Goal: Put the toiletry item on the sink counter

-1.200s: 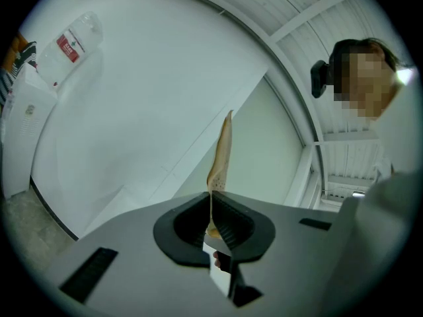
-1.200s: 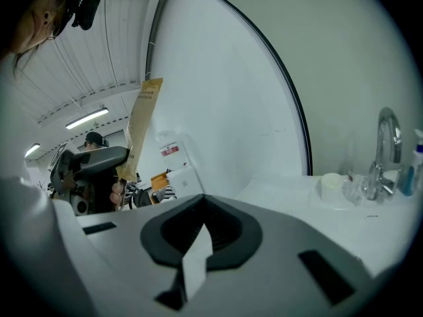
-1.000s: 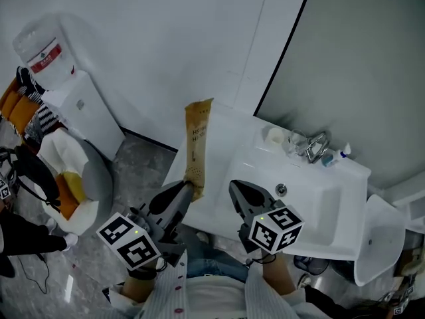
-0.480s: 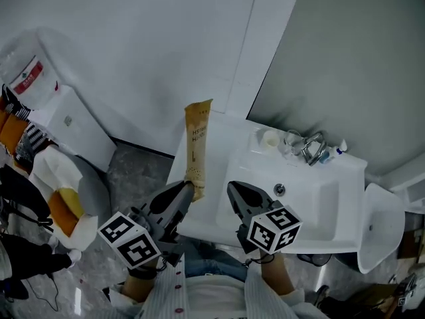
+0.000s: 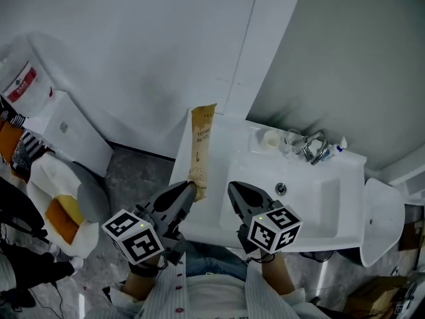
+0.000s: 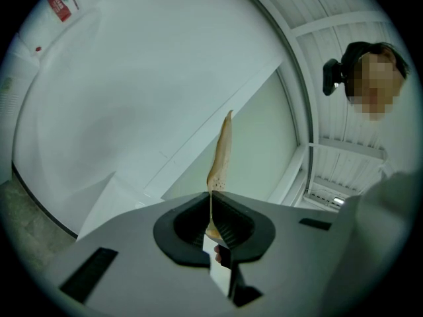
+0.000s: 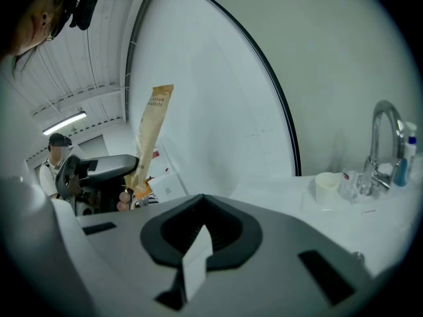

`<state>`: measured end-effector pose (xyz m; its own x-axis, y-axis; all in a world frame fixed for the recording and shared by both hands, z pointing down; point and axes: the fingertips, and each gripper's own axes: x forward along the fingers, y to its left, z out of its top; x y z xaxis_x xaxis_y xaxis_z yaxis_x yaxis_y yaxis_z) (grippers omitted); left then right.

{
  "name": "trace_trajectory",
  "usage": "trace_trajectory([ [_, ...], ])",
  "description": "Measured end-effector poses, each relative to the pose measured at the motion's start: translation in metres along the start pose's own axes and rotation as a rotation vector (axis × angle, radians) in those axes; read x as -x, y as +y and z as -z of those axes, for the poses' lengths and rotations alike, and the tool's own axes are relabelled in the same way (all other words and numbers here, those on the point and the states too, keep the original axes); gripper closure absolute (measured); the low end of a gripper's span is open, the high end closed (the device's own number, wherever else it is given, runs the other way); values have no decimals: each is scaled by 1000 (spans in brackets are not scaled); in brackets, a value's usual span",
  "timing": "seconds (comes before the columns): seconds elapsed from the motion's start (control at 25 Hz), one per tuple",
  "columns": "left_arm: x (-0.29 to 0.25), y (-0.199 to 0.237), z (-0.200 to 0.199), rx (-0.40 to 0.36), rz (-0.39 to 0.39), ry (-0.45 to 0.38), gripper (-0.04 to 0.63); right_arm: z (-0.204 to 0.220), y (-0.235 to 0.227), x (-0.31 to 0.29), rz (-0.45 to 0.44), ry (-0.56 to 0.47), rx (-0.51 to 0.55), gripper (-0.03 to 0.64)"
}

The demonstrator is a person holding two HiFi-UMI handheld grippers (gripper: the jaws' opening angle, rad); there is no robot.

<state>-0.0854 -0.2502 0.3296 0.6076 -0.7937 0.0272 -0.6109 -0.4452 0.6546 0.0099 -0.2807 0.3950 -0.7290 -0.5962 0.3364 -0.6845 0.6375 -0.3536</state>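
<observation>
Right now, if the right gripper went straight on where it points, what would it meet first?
Probably the white wall behind the sink counter, right of the pouch; depth is unclear.

1. The head view is dim and grey, evenly lit, with soft shadows.
2. Both gripper views bend strongly towards their dark round edges.
3. A ceiling strip light [image 7: 66,120] glows in the right gripper view.

Bare counter strip [image 5: 226,138] left of basin [image 5: 312,198], cup [image 5: 271,138], faucet [image 5: 315,145] and bottle [image 5: 340,147] crowding back rim
</observation>
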Motion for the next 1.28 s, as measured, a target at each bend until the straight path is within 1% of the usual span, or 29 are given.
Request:
trace_trajectory([
  [0.12,-5,12,12,10,-7,38,575,3,-2,0,16,0,-4,606],
  [0.24,-9,23,22,24,3,72,575,6,-2,-2,33,5,-8,606],
  [0.4,-14,37,36,33,4,120,575,13,-3,-3,50,3,-42,606],
  [0.64,-20,66,63,110,-3,187,575,28,-6,-8,81,14,-68,606],
  [1.28,-34,128,132,193,-58,403,574,55,-4,-34,115,74,-131,606],
])
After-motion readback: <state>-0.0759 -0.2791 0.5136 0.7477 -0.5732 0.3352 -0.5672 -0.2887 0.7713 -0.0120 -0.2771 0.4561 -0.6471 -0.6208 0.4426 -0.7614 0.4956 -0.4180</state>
